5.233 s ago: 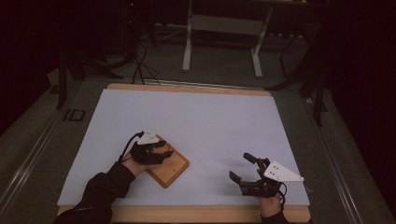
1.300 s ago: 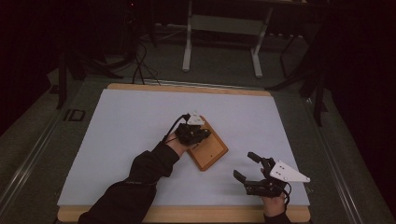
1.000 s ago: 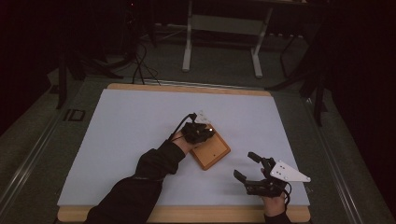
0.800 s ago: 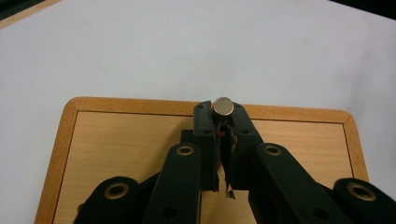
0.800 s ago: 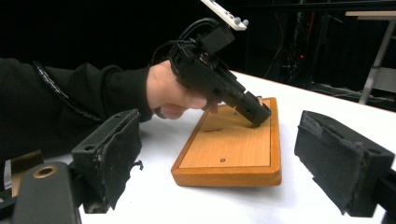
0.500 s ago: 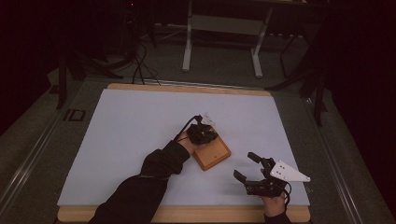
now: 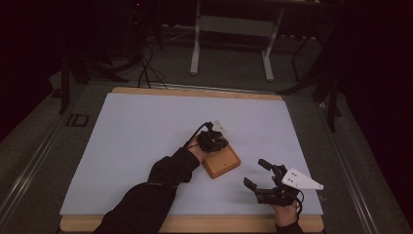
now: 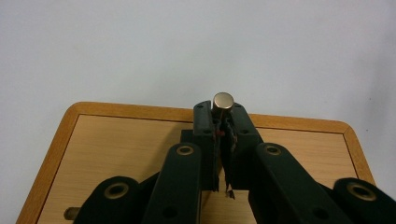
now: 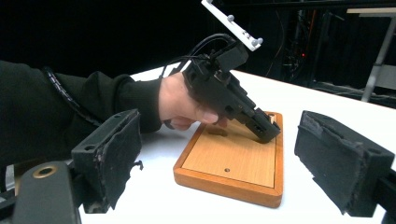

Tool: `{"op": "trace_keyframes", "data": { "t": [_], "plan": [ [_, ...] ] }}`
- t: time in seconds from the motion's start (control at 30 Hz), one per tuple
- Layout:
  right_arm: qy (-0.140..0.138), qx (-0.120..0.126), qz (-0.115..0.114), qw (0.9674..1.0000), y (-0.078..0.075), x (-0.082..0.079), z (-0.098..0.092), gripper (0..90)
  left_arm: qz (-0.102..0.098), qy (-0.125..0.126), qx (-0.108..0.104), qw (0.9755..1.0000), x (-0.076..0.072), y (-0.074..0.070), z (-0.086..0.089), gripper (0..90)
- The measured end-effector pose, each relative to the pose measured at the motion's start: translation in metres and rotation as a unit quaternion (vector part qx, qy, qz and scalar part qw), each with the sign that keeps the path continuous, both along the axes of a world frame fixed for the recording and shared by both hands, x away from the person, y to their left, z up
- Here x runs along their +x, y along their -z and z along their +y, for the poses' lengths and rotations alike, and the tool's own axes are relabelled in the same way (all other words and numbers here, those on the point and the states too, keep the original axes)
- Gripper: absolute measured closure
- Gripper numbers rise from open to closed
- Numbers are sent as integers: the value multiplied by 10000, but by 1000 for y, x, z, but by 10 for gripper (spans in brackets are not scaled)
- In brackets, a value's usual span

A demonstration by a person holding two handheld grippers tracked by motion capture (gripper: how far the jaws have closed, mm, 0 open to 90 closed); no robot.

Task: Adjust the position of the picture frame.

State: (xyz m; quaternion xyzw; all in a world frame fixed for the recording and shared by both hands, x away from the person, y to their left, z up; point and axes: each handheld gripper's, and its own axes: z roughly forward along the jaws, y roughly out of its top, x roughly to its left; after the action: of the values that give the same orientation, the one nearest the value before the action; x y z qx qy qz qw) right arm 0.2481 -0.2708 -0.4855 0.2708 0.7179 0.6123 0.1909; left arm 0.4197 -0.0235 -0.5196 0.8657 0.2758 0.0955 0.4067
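A wooden board [image 7: 225,165] with a raised rim lies on the white table [image 7: 136,136], right of centre. My left gripper [image 7: 215,140] points down at its far part, shut on a short metal peg [image 8: 223,101] pinched between the jaw tips. In the right gripper view the left gripper [image 9: 267,132] touches the board [image 9: 219,158] near its far corner. Whether the peg's lower end sits in a hole I cannot tell. My right gripper [image 7: 256,174] rests near the front right edge, open and holding nothing, its pads [image 9: 110,154] facing the board.
A small hole [image 9: 227,170] shows in the board's near part, and a small grey stub [image 8: 71,213] at its edge in the left gripper view. Table legs and cables stand on the dark floor beyond the far edge [image 7: 195,91].
Over five seconds the left gripper and the board moved together from front left to right of centre. In the last second they crept slightly further right. The right gripper stayed where it was.
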Motion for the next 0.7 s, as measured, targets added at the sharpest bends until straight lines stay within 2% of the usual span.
{"op": "trace_keyframes", "data": {
  "t": [0.3,0.33,0.37,0.53,0.6,0.7],
  "plan": [
    [-7,-4,10,10000,0,0,1,142,24,23,2,10000,0,-1,0,832],
    [-6,-4,7,10000,0,0,0,142,65,91,-89,9999,0,-2,1,832],
    [-6,-4,7,10000,0,0,0,142,65,91,-89,9999,0,-2,1,787],
    [0,-9,9,10000,1,1,0,141,-150,4,4,9999,-7,-16,9,718],
    [-10,-11,16,10000,1,1,1,142,-148,-67,-5,9999,-8,-18,13,718],
    [-24,-24,8,10000,0,0,1,142,-265,-86,52,9996,-10,-21,20,729]
  ]
}}
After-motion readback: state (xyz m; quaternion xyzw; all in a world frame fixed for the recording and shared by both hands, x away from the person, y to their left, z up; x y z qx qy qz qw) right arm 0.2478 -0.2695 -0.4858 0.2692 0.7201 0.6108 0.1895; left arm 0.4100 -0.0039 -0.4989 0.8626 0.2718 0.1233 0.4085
